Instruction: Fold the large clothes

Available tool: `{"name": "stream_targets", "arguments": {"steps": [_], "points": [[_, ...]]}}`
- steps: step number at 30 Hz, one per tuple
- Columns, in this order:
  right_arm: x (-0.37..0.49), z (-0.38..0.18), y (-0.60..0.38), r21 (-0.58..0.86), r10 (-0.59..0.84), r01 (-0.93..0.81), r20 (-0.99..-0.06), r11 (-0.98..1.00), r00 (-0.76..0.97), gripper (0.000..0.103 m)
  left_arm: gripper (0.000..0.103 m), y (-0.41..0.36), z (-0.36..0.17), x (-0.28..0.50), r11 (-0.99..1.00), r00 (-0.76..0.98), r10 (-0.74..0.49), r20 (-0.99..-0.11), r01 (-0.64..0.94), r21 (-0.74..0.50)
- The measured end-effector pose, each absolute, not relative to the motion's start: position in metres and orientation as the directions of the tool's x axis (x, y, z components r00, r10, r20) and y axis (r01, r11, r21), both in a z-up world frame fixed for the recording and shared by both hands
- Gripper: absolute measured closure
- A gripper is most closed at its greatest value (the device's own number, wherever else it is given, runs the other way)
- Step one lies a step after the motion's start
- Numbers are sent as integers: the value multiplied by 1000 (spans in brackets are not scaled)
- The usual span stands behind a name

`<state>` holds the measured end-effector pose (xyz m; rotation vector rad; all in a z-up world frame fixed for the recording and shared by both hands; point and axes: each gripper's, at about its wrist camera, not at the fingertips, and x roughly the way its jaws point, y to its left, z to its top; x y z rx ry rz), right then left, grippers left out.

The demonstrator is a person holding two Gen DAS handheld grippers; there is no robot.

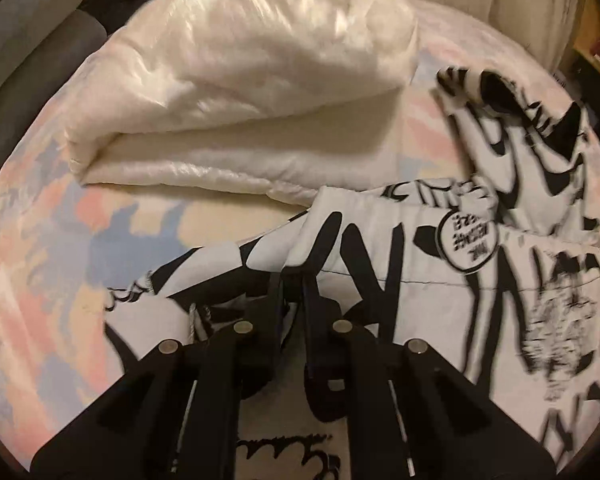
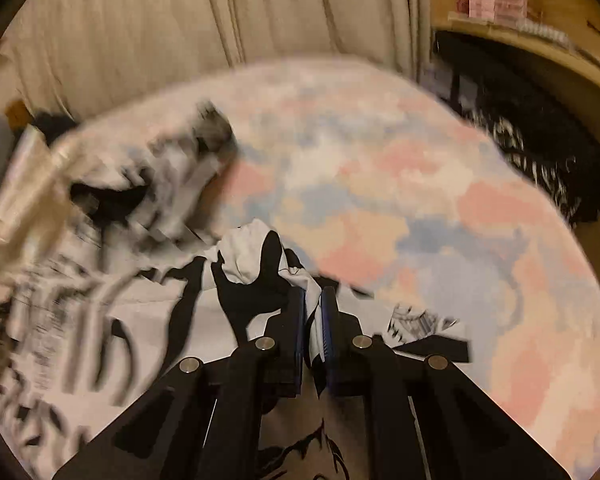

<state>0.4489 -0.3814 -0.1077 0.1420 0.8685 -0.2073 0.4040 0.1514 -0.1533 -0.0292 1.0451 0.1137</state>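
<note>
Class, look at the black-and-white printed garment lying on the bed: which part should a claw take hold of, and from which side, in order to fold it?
Grip the printed garment at its hem edge, coming down from above on the near side. The cloth bunches into a raised ridge there, thin enough to pinch; the flat middle offers nothing. Both the left claw and right claw are shut on such edges.
</note>
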Motion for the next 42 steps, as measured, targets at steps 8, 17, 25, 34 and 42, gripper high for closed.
{"name": "stream_targets", "arguments": {"steps": [8, 17, 25, 34, 42], "points": [[466, -135, -387, 47, -145, 333, -837, 942, 528, 74, 94, 130, -152, 395, 986, 513, 166, -842, -85, 142], [422, -62, -323, 141, -41, 196, -705, 970, 708, 54, 94, 90, -99, 338, 1000, 620, 29, -784, -11, 28], [448, -88, -192, 185, 183, -65, -750, 981, 636, 54, 94, 7, -128, 337, 995, 562, -56, -825, 100, 1], [459, -122, -229, 132, 159, -89, -781, 987, 605, 95, 102, 44, -155, 348, 998, 567, -2, -823, 58, 38], [431, -128, -390, 167, -9, 242, -807, 956, 590, 92, 102, 100, -146, 352, 997, 528, -80, -846, 33, -74]]}}
